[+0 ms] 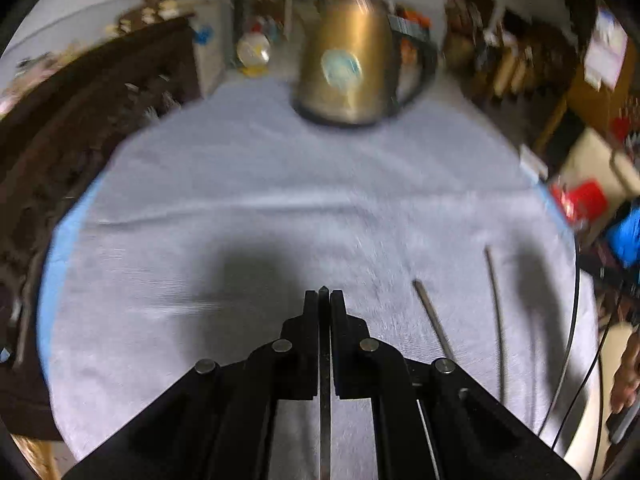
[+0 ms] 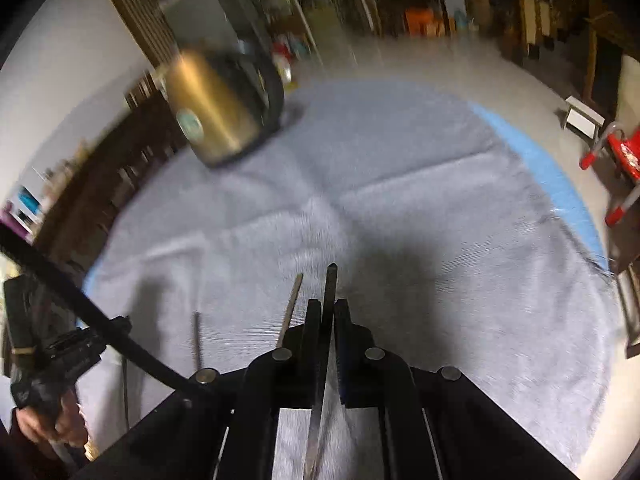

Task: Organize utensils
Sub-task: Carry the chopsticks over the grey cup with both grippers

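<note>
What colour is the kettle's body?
Brassy gold kettle with a black handle and base; clearest in the left wrist view.

**Dim room, smeared frames**

Both my wrist views are dim and motion-blurred. The brass kettle (image 1: pixel 352 68) smears badly, and the cloth (image 1: pixel 280 184) weave streaks. My claws cast soft dark shadows ahead on the cloth. Fisheye bends the table edge, and black vignette fills the corners.
</note>
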Demonstrator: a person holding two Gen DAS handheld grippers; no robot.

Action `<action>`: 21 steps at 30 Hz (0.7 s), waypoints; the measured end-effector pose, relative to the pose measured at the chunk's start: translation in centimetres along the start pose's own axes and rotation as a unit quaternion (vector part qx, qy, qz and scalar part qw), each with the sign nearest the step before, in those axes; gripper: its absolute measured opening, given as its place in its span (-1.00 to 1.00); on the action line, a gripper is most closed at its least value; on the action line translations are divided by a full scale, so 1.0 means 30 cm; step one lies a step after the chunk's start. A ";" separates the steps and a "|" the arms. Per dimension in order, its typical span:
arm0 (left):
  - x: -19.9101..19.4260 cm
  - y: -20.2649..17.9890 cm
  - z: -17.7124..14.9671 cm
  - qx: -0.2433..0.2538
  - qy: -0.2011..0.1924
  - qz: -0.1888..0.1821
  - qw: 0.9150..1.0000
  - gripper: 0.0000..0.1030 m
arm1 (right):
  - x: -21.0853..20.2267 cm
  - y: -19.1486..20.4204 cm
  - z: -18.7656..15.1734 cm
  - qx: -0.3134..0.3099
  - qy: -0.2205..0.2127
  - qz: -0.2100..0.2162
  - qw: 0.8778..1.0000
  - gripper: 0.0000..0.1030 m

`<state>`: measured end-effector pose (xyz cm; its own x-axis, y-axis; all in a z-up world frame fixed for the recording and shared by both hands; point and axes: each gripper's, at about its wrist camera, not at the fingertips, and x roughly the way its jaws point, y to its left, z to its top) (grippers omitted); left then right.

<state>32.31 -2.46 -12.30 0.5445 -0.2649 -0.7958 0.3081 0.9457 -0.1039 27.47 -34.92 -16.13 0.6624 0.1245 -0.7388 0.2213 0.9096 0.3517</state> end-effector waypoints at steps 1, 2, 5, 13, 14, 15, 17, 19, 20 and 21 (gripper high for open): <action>-0.051 0.012 -0.007 -0.005 -0.020 -0.001 1.000 -0.90 | -0.034 0.001 -0.011 0.005 -0.014 0.006 1.000 -0.86; -0.122 0.025 -0.018 -0.009 -0.044 0.001 0.999 -0.90 | -0.085 -0.007 -0.028 0.009 -0.031 0.012 0.999 -0.86; -0.315 0.050 -0.075 -0.018 -0.109 0.001 0.994 -0.90 | -0.206 0.006 -0.069 0.012 -0.077 0.017 0.997 -0.87; -0.683 0.060 -0.266 -0.066 -0.223 -0.023 0.972 -0.90 | -0.613 0.099 -0.246 -0.004 -0.214 0.056 0.975 -0.87; -0.722 0.056 -0.297 -0.068 -0.237 -0.025 0.969 -0.90 | -0.654 0.119 -0.274 -0.010 -0.230 0.058 0.971 -0.87; -0.735 0.041 -0.309 -0.070 -0.243 -0.026 0.967 -0.90 | -0.683 0.136 -0.295 -0.016 -0.242 0.057 0.969 -0.87; -0.787 0.033 -0.348 -0.074 -0.257 -0.024 0.963 -0.90 | -0.738 0.183 -0.345 -0.034 -0.269 0.047 0.961 -0.87; -0.824 0.022 -0.375 -0.081 -0.272 -0.025 0.959 -0.90 | -0.783 0.219 -0.388 -0.049 -0.290 0.039 0.955 -0.87; -0.838 0.018 -0.386 -0.083 -0.276 -0.026 0.957 -0.90 | -0.804 0.233 -0.407 -0.054 -0.298 0.037 0.952 -0.87; -0.860 0.016 -0.400 -0.087 -0.280 -0.031 0.956 -0.90 | -0.826 0.241 -0.425 -0.059 -0.303 0.038 0.950 -0.87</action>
<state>9.04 7.10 1.01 0.8765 -0.3342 -0.3466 0.2448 0.9292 -0.2769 3.52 -26.37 -2.61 0.9718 -0.0276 -0.2343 0.0986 0.9497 0.2971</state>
